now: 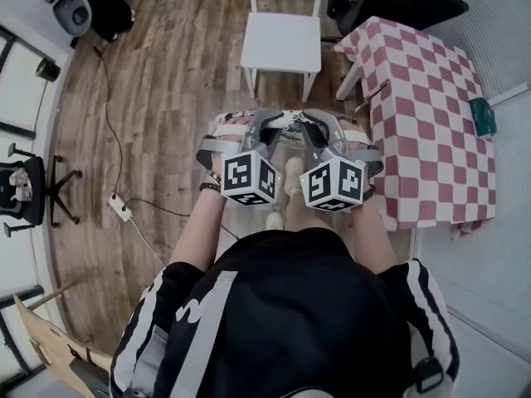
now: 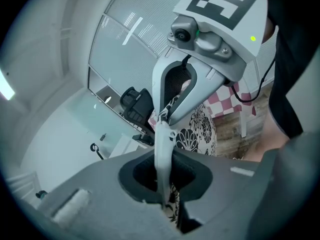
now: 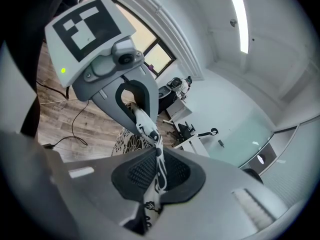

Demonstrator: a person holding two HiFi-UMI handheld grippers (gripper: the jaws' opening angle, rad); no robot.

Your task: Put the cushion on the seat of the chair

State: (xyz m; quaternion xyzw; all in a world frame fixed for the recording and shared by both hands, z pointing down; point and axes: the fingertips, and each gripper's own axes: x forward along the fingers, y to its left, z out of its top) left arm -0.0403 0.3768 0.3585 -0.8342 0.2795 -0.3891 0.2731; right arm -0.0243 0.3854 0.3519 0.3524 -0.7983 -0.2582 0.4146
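Wood floor (image 1: 166, 98), white chair (image 1: 280, 44) ahead; left tongs (image 2: 164, 179), right tongs (image 3: 157, 176) clamped shut on floral cushion (image 1: 286, 122).

From where I stood, no word, number or brand name could be read on anything. The only printed signs were the black-and-white square marker (image 1: 247, 177) on the cube of the left hand-held gripper (image 1: 259, 127) and a second marker (image 1: 333, 184) on the right hand-held gripper (image 1: 314, 129). Both were coded patterns, not letters.

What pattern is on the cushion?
The cushion has a black floral print on white, clearest in the left gripper view.
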